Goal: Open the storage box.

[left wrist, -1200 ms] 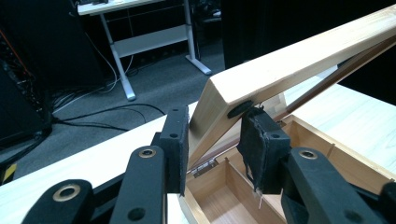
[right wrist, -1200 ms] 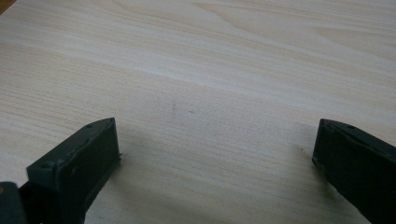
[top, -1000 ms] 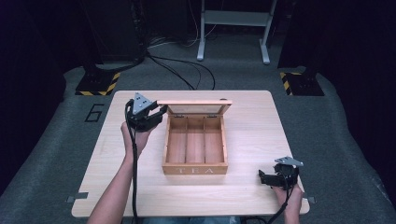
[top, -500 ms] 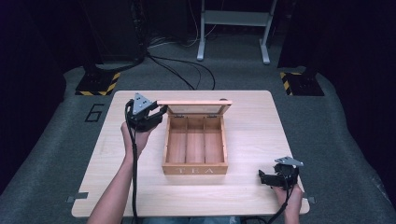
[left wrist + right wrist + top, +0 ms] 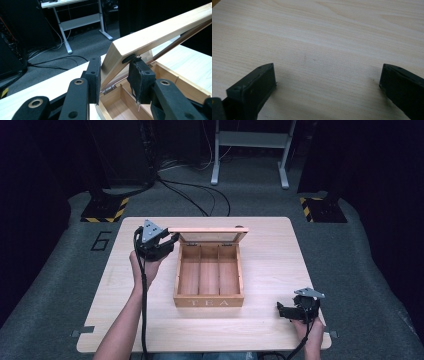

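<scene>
Left gripper [image 5: 115, 75] clamps the raised lid [image 5: 160, 32] of the wooden tea box [image 5: 209, 279]; next, judging, swinging it; right gripper [image 5: 327, 82] rests wide open, empty.

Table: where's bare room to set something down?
Free: the table strip between the tea box and the right gripper, and its front left corner. Crowded: the back left, where the left gripper clamps the lid.

Beyond my table [image 5: 270, 330] I see grey carpet [image 5: 60, 280] marked with a six, black cables [image 5: 190, 195], a white desk frame [image 5: 250, 150] and striped stand bases [image 5: 105, 210].
</scene>
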Tool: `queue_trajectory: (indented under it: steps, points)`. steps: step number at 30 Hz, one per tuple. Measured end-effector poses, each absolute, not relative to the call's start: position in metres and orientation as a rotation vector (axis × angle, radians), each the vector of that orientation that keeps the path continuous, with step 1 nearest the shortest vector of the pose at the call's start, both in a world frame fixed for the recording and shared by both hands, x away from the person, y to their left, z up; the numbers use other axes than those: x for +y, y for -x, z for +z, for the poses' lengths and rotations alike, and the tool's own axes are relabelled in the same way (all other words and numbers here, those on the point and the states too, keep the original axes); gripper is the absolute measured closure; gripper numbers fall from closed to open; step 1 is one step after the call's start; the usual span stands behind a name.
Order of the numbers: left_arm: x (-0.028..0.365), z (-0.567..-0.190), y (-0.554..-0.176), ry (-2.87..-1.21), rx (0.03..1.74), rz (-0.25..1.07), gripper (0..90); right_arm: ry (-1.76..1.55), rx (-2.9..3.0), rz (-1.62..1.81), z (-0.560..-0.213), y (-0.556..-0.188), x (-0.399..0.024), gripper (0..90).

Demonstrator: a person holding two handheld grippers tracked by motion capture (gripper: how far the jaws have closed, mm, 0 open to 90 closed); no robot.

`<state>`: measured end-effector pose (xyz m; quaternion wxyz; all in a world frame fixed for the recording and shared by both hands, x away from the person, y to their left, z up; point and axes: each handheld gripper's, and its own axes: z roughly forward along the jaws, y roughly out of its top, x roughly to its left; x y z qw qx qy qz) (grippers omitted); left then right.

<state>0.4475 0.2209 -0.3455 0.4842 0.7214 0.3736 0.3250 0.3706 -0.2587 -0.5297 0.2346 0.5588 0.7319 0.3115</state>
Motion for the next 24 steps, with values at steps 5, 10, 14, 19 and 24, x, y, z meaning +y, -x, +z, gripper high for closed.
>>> queue_trajectory:
  steps: [5,10,14,19,24]
  points:
    - [0.221,-0.345,-0.447,-1.759,0.91,0.792,62.7,-1.534,2.008,0.855,-0.53,-0.371,-0.259,0.0]
    - [0.221,-0.346,-0.446,-1.76,0.91,0.787,62.6,-1.534,2.009,0.855,-0.53,-0.371,-0.259,0.0]
    - [0.222,-0.349,-0.442,-1.771,0.899,0.79,62.4,-1.535,2.002,0.856,-0.53,-0.371,-0.258,0.0]
    - [0.222,-0.355,-0.434,-1.768,0.897,0.79,62.0,-1.535,2.002,0.856,-0.53,-0.371,-0.258,0.0]
    - [0.224,-0.362,-0.427,-1.752,0.89,0.774,60.8,-1.535,2.002,0.855,-0.53,-0.371,-0.258,0.0]
